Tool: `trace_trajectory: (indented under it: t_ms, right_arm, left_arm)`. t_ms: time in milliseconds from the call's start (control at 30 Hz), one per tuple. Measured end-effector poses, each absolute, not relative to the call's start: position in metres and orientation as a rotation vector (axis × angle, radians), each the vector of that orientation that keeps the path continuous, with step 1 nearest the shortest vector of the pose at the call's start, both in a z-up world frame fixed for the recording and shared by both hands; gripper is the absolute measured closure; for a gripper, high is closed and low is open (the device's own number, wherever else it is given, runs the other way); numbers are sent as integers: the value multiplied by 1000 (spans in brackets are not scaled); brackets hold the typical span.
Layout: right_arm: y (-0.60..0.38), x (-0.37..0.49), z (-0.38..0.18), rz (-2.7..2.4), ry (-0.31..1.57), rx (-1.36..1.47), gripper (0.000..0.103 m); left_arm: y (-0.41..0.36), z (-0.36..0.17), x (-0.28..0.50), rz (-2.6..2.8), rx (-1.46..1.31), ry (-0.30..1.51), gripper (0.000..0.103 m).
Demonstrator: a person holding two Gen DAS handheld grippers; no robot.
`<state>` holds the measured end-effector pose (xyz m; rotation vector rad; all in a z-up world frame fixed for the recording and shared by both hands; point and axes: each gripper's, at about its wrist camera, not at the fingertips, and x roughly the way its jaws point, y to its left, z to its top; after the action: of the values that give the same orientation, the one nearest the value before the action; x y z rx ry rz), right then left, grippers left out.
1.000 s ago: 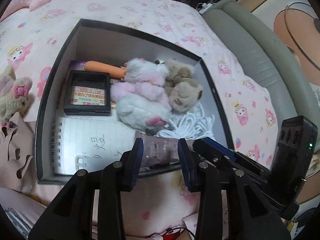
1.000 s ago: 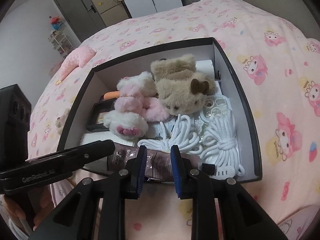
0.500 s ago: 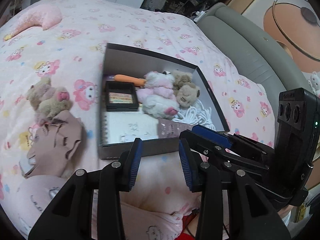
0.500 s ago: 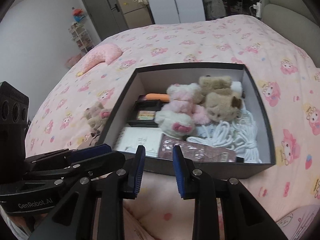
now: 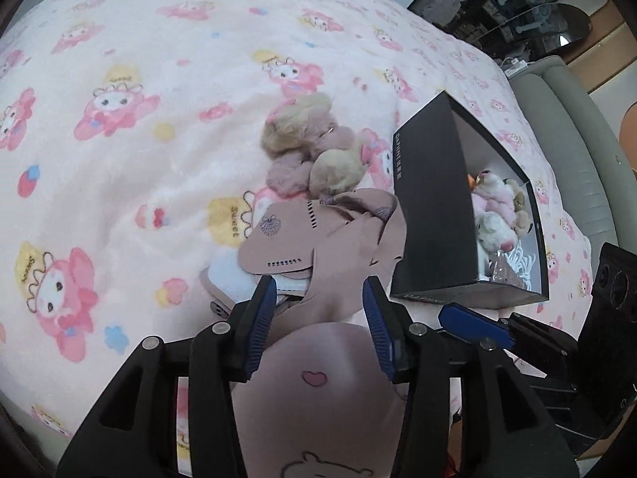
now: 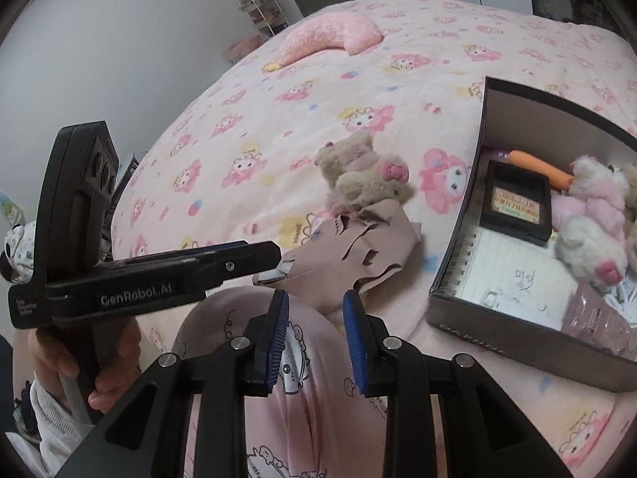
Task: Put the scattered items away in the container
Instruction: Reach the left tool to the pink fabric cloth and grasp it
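A black box (image 5: 434, 215) on the pink bedspread holds plush toys, a notebook, a small black case and white cord. Left of the box lie a pile of mauve face masks (image 5: 318, 235) and a beige-and-pink plush toy (image 5: 314, 147). A white flat item (image 5: 235, 275) peeks out under the masks. My left gripper (image 5: 318, 318) hovers just short of the masks, its jaws opening with nothing gripped. In the right wrist view my right gripper (image 6: 314, 318) stands open and empty above a pyjama-clad knee, with the masks (image 6: 358, 247), the plush toy (image 6: 366, 175) and the box (image 6: 458, 255) beyond it. The left gripper (image 6: 278, 257) shows side-on there.
A person's knee in pink pyjamas (image 6: 302, 358) sits right under both grippers. A pink crescent pillow (image 6: 330, 36) lies far back on the bed. A grey padded bed frame (image 5: 577, 151) runs behind the box. A hand (image 6: 99, 358) holds the left gripper's handle.
Both grippers have swung left, away from above the box and toward the masks and the loose plush toy. The left jaws have widened. The box now sits to the right in both views.
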<state>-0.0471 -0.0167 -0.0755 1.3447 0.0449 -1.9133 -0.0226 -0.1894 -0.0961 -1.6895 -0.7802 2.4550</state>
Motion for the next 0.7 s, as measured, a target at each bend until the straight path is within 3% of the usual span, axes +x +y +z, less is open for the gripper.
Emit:
trace_trajectory:
  t_ms: [133,233,300,333,367,600,700]
  right_arm:
    - [-24,-58,-100,-1864,-12,1455,77]
    - [-28,-71,-115,-1854,-93,1522,75]
    - [-35,-78,-125,-1845,-103,1556,73]
    - [-39,-81,-131,-1837,-111,1577,73]
    - [-41,-83,-135,-1828,-128,1596,73]
    - [-64,-85,-120,-1802,-132,1503,73]
    - [-70,-92,-107,-1883,-110,1416,73]
  left_arm:
    - [-191,-123,-42,2307,-1785,-794,46]
    - [-191,-140,-52,2216,-1795,-855,47]
    - [-192,-145,-55,2206,-1794,-862,68]
    - [-193,-145,-54,2226,-1773,-860,88]
    - [-194,-144,-53,2235,-1757,-870,103]
    - [-224,-107,-13,2540,-1526,-967,103]
    - [-234,-113,-4,2526,-1552,-993,103]
